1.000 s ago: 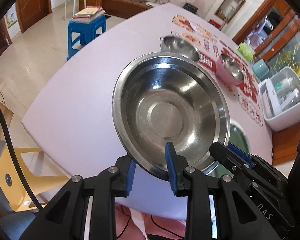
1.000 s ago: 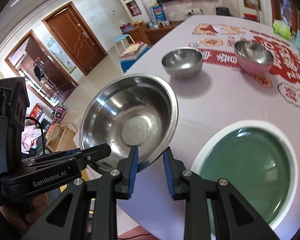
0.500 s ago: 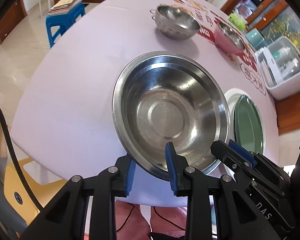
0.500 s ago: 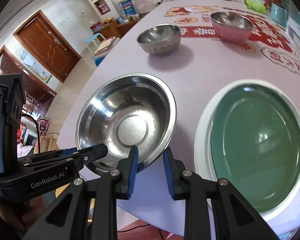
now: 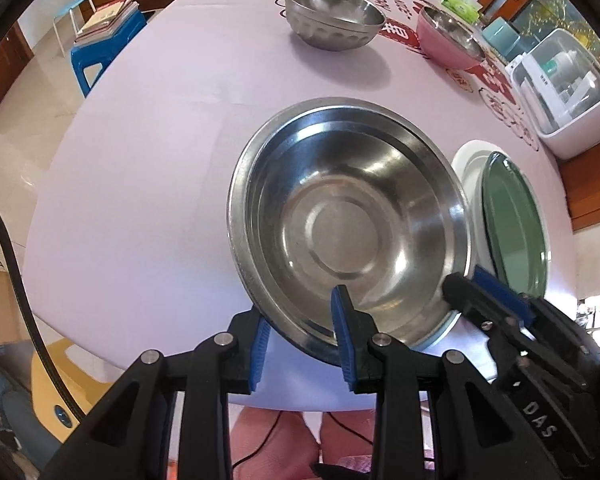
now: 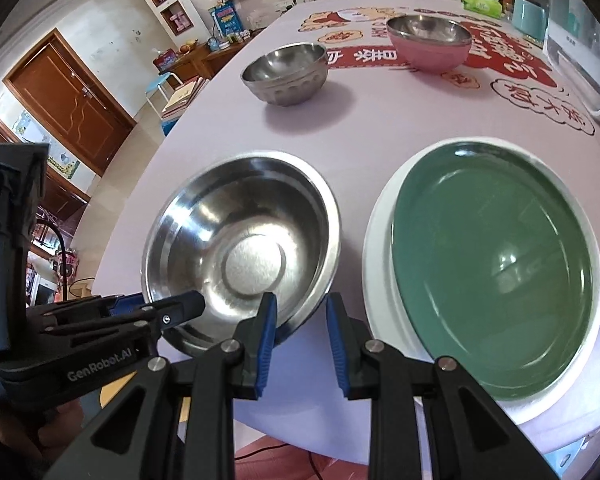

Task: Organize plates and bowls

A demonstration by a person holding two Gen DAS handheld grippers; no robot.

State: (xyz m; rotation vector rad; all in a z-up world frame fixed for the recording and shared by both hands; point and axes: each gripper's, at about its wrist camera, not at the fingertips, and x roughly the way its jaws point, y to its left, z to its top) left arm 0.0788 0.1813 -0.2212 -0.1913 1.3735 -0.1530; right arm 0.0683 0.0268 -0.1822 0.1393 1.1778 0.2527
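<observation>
Pinching the near rim of the wide steel bowl [image 5: 348,236], the left gripper [image 5: 300,340] has one blue pad under the outer wall and the other inside the basin; the bowl sits low over the near edge of the lilac table [image 5: 148,168], and whether its base touches the cloth cannot be told. The right gripper [image 6: 300,336] clamps the same rim a little further round, one pad inside and one outside, its jaws nearly pressed together on the thin metal. This bowl holds nothing but reflections. Just beside it, to its right, lies a green plate [image 6: 496,268] nested in a larger white plate [image 6: 374,240], nothing on either. Further back stand a smaller steel bowl [image 6: 286,74] with a dimpled wall and a pink bowl [image 6: 430,42] with a steel lining, well apart from each other, both bare inside. The right wrist view shows the stacked plates nearly whole and face-on, along with a brown door [image 6: 72,102] and the left gripper's black body with its lettering. The left wrist view shows those plates only as a thin sliver past the bowl's rim, but adds a blue stool [image 5: 104,46] stacked with books, a yellow chair [image 5: 66,384] below the table edge and a white lidded box [image 5: 560,92] on the far right.
</observation>
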